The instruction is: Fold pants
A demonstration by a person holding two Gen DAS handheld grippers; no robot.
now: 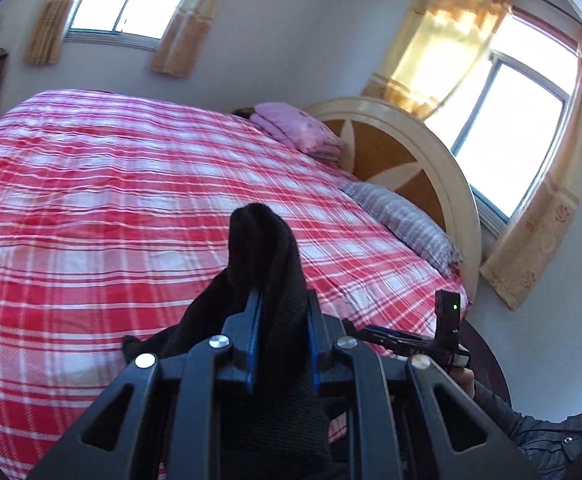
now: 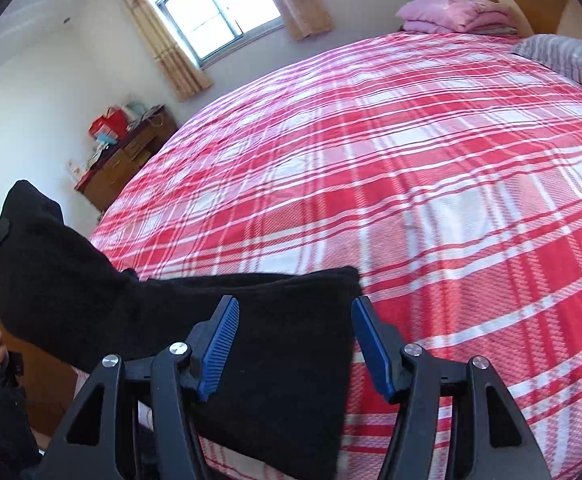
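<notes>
Two claws share the work: the left claw (image 1: 281, 300) pinches the black pants (image 2: 275, 320), lifted; the right claw (image 2: 295, 344), spread above them, should pin the near part on the bed (image 2: 451, 160) while the lifted end folds over evenly.

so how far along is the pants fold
Done: part of the black pants lies flat at the edge of the plaid bed. In hand: the left gripper is shut on one raised end of the pants; the right gripper is open above the flat part. Left: laying that end over and smoothing.

Black angular right gripper (image 2: 295, 340) frame, silver screws, ribbed blue pads (image 2: 220, 348); perhaps a dark quilted sleeve (image 1: 547, 436).
</notes>
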